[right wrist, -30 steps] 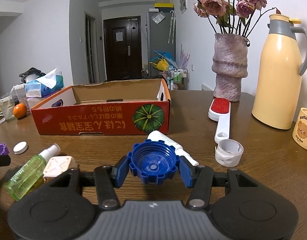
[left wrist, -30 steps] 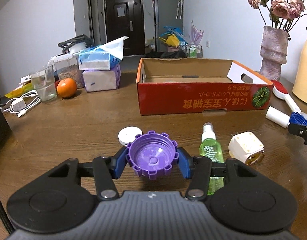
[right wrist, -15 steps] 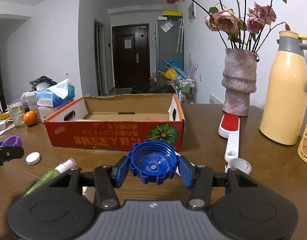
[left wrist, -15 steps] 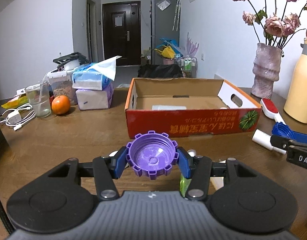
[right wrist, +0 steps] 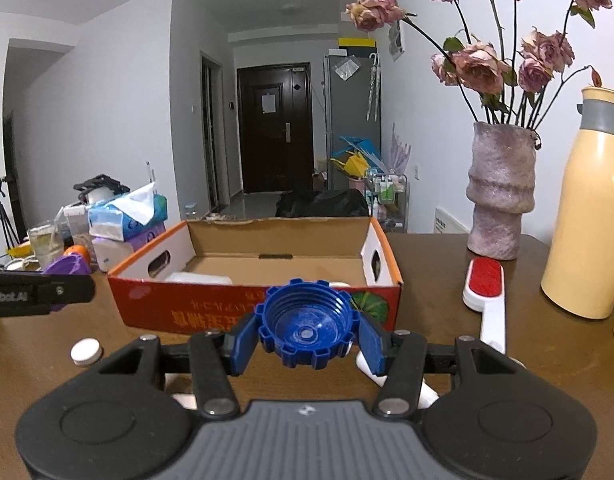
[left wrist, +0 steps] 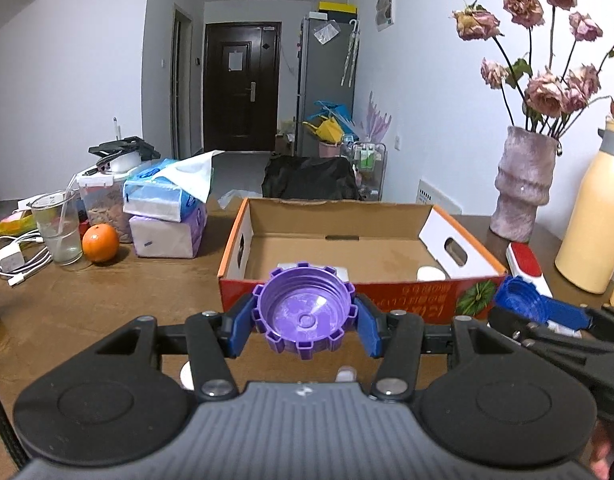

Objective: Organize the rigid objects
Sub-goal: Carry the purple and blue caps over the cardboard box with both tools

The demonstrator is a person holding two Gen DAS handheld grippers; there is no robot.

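Nearest the left wrist camera, the left gripper (left wrist: 305, 322) is clamped partway closed on a purple cap (left wrist: 305, 312), its blue pads pressing the ribbed rim at 3 and 9 o'clock, the hollow side facing the lens. The right gripper (right wrist: 306, 330) holds a blue cap (right wrist: 306, 326) the same way, pads tight on either flank. Both caps hang above the wooden table (left wrist: 107, 304), clear of it. The move ahead turns on one relation: the cardboard box (left wrist: 359, 240) lies straight ahead at 12 o'clock from each gripper, its red front wall just beyond the held cap, its long axis running across the view from 9 to 3 o'clock. Neither hand looks clearly nearer; from the left view the right gripper sits at 3 o'clock, level with the box's right corner. Each cap probably must clear the front wall before release. Inside the box, pale items sit low behind that wall, only partly seen, so their shapes are unclear. On the table a small white cap (right wrist: 85, 351) lies at 9 o'clock of the right gripper, and white things beneath both grippers are mostly hidden by the gripper bodies. Farther right rests a red lint brush (right wrist: 485, 292).
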